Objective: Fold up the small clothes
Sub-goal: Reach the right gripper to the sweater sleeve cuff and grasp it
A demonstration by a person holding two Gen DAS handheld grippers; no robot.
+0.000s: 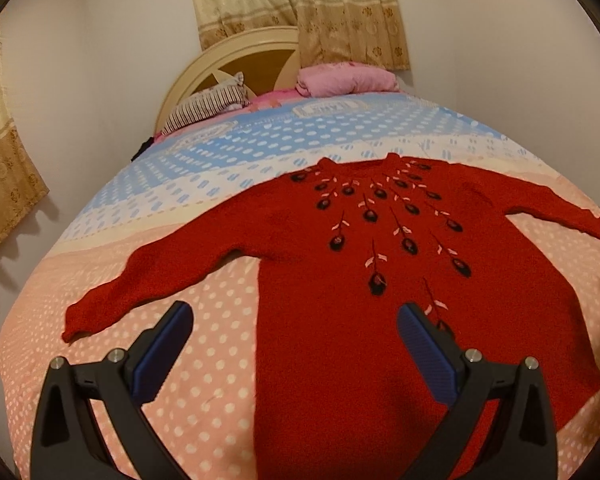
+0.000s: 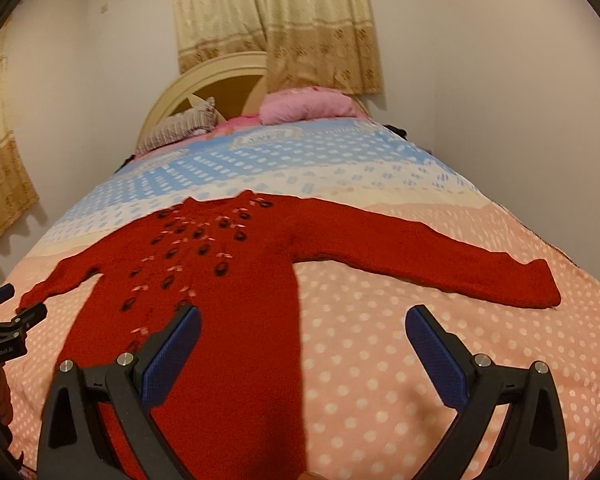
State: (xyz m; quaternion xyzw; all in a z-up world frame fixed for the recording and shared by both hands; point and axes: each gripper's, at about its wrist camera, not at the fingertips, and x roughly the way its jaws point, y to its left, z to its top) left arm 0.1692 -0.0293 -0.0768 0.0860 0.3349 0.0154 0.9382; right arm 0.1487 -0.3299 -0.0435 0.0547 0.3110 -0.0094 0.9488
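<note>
While sweater [image 1: 332,280] lies flat, both grippers [image 1: 294,320] [image 2: 302,324] hover agape, seemingly untouching.

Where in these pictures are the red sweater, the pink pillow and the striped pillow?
red sweater [image 1: 324,240]: left wrist view, on its chest.
pink pillow [image 1: 348,80]: left wrist view, on its middle.
striped pillow [image 2: 182,126]: right wrist view, on its middle.

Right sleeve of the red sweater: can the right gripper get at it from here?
Probably yes. The right gripper is open above the bedspread, and the sleeve lies flat just ahead of it, spread out with nothing on or in front of it.
</note>
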